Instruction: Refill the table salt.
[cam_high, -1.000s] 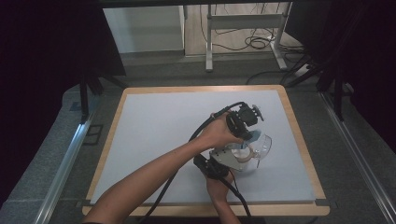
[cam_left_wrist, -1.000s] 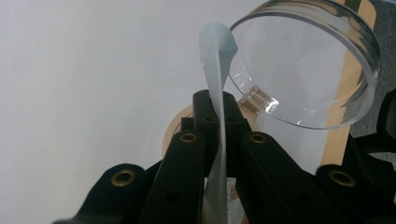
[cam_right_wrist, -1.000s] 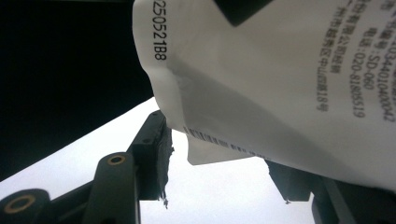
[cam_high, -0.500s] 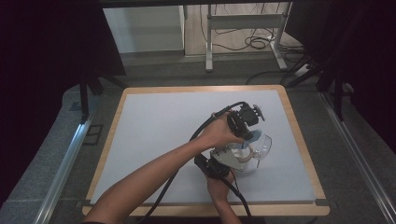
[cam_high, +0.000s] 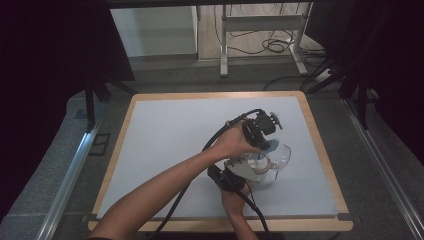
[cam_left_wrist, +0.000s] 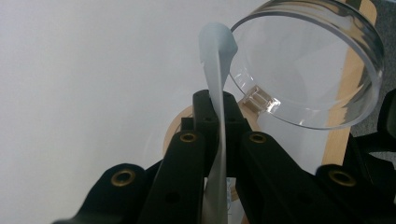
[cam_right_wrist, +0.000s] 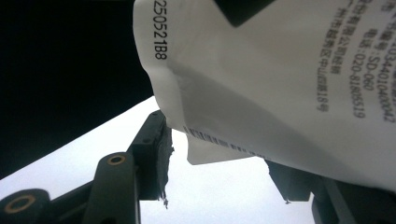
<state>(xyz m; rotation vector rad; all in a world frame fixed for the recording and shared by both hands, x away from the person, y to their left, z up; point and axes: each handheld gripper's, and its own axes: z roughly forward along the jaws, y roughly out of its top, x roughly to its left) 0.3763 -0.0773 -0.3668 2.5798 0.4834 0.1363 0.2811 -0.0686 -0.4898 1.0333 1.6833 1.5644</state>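
On white mat, L tongs clamp blue strip, R tongs grip printed pouch.

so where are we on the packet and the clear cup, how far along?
Done: the left gripper is shut on the pale blue strip beside the clear cup. In hand: the white printed packet sits between the right gripper's jaws; whether they pinch it is unclear. Left: no contents visible in the cup, so emptying the packet likely remains.
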